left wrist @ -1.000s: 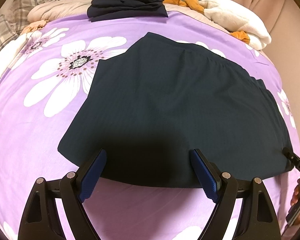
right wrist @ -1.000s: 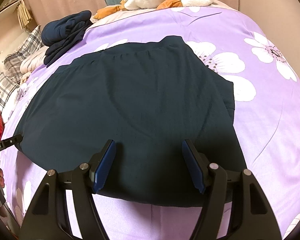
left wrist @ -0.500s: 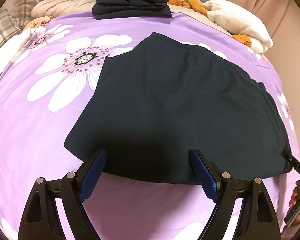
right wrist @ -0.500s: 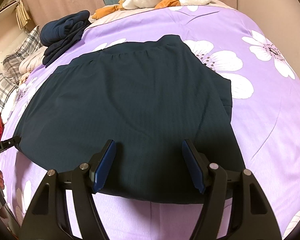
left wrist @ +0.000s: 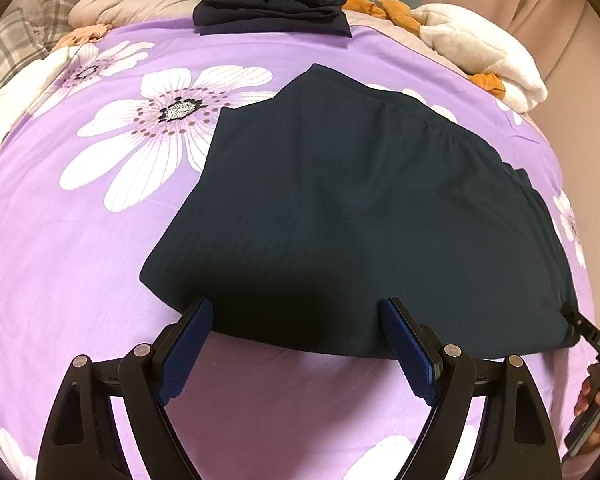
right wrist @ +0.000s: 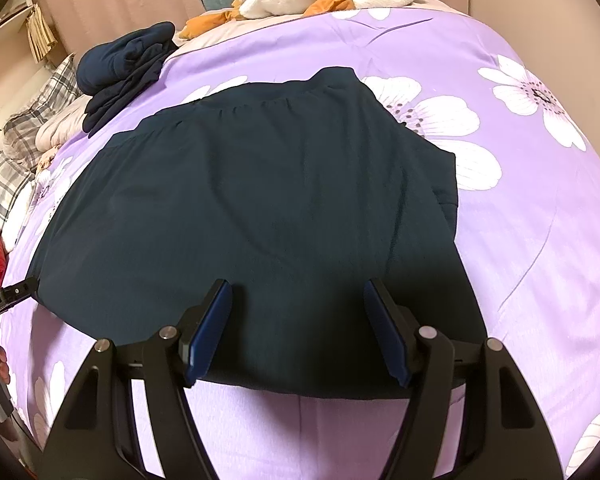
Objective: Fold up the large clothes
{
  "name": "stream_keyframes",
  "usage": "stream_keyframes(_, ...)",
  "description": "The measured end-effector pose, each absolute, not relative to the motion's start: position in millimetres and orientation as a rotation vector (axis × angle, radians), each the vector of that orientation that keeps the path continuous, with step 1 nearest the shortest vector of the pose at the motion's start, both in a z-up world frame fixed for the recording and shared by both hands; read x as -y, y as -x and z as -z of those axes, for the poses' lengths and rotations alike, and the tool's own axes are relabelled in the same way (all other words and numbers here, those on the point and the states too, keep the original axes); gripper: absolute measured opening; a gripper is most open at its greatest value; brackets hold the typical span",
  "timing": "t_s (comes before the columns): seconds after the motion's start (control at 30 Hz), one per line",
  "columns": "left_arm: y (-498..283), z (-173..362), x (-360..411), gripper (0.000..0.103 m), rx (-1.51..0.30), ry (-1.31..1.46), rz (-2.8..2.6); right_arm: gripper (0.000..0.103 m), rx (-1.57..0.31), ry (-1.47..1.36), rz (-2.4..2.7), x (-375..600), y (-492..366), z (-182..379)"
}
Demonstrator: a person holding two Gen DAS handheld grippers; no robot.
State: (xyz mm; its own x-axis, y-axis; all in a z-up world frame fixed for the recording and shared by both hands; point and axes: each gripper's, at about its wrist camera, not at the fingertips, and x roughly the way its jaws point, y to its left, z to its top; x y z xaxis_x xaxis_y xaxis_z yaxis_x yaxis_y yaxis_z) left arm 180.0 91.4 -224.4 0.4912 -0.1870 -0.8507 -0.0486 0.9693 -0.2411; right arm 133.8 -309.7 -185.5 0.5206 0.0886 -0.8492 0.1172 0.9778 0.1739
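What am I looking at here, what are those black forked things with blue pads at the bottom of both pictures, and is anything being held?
There is no robot here. A person holds a pair of hand-held tongs in each hand, and each pair carries a wide-angle camera looking forward along its two fingers. That lens is why the bed looks bulged.

One picture is taken from the left tongs, the other from the right tongs. Each view also catches the other tool and a bit of hand at its edge.

On the purple flowered bedsheet a dark navy garment lies spread flat. Further back sit a stack of folded dark clothes and a white blanket.

Nothing is held: both tongs stand open over the garment's near edge, with the pads not pressing on it.
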Motion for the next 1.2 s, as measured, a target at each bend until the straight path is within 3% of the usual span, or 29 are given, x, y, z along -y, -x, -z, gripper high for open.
stream_keyframes(1.2,-169.2,237.1,-150.4,0.086,-1.072,0.325,0.01,0.07,-1.044,-0.246,0.086,331.6,-112.5,175.5)
